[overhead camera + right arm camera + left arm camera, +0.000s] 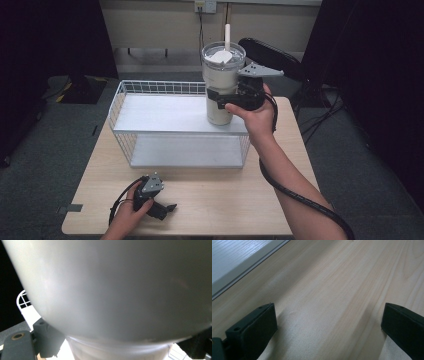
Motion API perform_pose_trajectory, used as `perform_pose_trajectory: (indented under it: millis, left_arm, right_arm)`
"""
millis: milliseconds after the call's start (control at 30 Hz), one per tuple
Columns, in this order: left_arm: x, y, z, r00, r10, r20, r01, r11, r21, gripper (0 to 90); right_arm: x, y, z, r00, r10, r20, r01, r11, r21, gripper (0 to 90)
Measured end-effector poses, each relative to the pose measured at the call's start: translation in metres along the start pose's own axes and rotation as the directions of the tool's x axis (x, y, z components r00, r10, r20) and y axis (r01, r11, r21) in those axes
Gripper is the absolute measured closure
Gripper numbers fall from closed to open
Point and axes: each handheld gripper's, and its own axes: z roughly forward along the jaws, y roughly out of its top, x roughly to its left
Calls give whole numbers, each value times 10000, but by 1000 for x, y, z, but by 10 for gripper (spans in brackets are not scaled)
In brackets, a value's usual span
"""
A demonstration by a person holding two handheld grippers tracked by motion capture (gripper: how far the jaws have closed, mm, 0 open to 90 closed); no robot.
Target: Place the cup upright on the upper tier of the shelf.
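A person's right arm reaches forward over a light wooden table; its hand holds the right gripper, jaws clamped on a white lidded tumbler with a straw, upright on the top shelf of a white wire rack; the tumbler sits between those jaws; the left gripper rests low near the table's front edge, jaws spread apart over bare wood; grey carpet surrounds the table.

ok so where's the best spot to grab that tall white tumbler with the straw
Grip the tall white tumbler with the straw on its narrower lower body, coming in level from the person's side. It stands upright on the white wire shelf rack, and the right claw sits there now.
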Motion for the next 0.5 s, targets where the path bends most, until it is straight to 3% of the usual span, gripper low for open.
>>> perform_pose_trajectory:
  millis: [500]
  left_arm:
    - [0, 0, 0, 10000, 10, 10, -10, 10000, -4, 0]
  right_arm:
    - [-3, -7, 12, 9997, 143, 206, -142, 9999, -50, 104]
